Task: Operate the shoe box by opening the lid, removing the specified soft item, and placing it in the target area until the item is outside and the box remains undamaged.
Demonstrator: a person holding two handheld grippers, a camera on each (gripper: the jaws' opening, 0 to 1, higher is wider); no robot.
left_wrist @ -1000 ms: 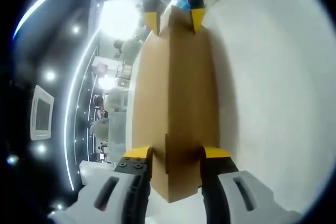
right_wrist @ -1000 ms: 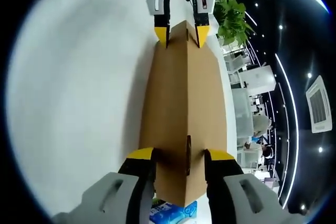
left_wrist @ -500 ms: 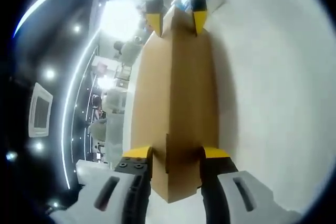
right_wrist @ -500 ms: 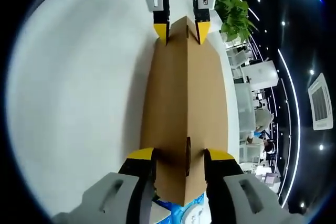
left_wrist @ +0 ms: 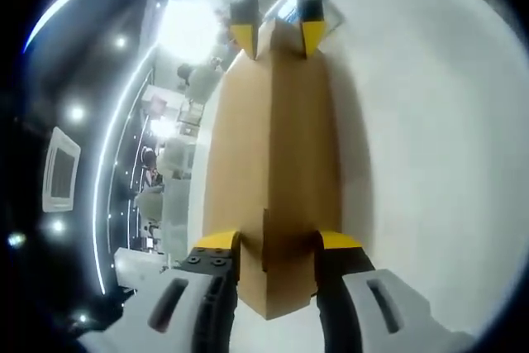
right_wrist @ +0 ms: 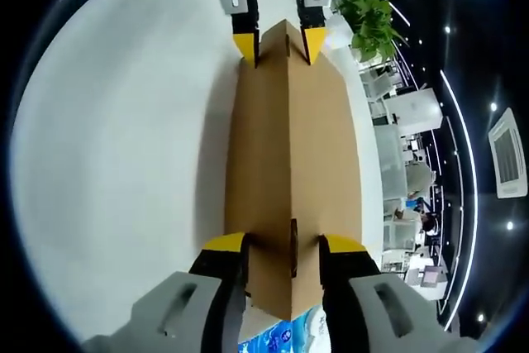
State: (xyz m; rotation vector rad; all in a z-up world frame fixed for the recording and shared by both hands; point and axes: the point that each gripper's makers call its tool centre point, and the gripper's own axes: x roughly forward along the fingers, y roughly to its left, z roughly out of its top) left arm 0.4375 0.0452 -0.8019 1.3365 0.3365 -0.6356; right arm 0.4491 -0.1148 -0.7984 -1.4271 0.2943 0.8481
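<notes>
Left gripper view: fingers (left_wrist: 217, 240) clamp lid (left_wrist: 273, 138)

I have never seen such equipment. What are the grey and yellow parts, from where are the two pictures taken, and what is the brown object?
A person holds two hand tools, each a gripper with two yellow-tipped jaws and a camera looking forward along them. In the left gripper view, the left gripper clamps one end of a brown cardboard shoe box; the right gripper clamps the far end. The right gripper view shows the same from the opposite end. The box hangs above a white table. Something blue and white shows under the box's near end there; what it is, I cannot tell.
</notes>
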